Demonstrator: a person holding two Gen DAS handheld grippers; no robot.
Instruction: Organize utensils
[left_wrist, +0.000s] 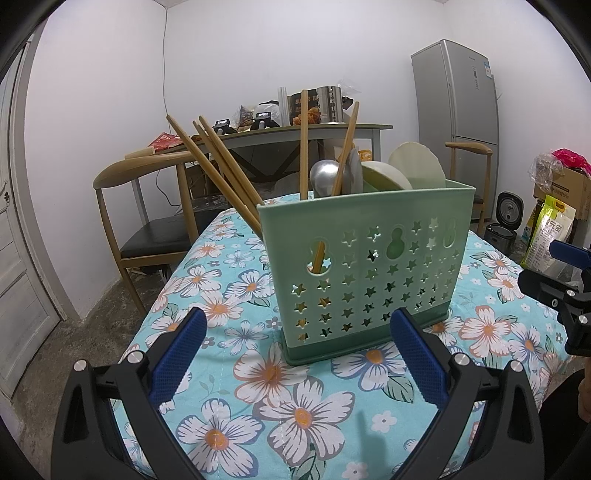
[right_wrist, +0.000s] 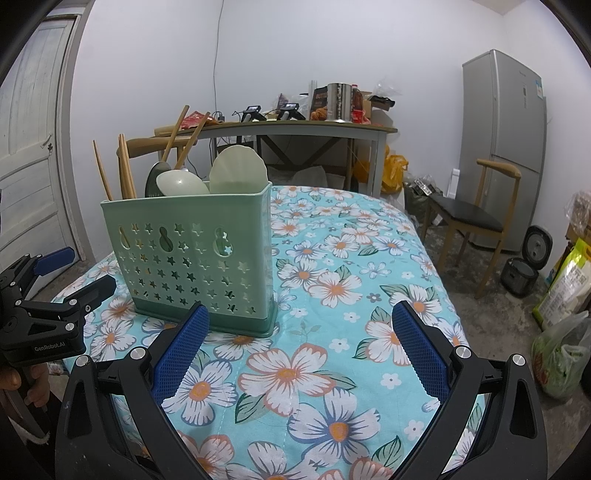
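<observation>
Nearest the cameras, the left gripper (left_wrist: 299, 354) was spread wide with nothing between its blue pads (left_wrist: 177, 362). The right gripper (right_wrist: 301, 347) was likewise released and empty. Both hovered above the floral tablecloth (right_wrist: 332, 288), on which no loose utensil was visible.

Just beyond the left gripper stood the green utensil holder (left_wrist: 369, 266), upright on the cloth. The right gripper was offset to the holder's right-hand end. The holder contained several wooden chopsticks (left_wrist: 221, 166), leaning at its left end, plus a metal spoon (left_wrist: 323, 177) and pale green ladles or scoops (right_wrist: 236, 170) toward the right. Whether inner partitions separated them could not be determined.

Judgement: all utensils appeared loaded, so the task was at or near its final step. Any further move would call for straightening the leaning chopsticks without tipping the holder.

Beyond stood a wooden chair (left_wrist: 147, 206) and a cluttered table (right_wrist: 295, 127).
</observation>
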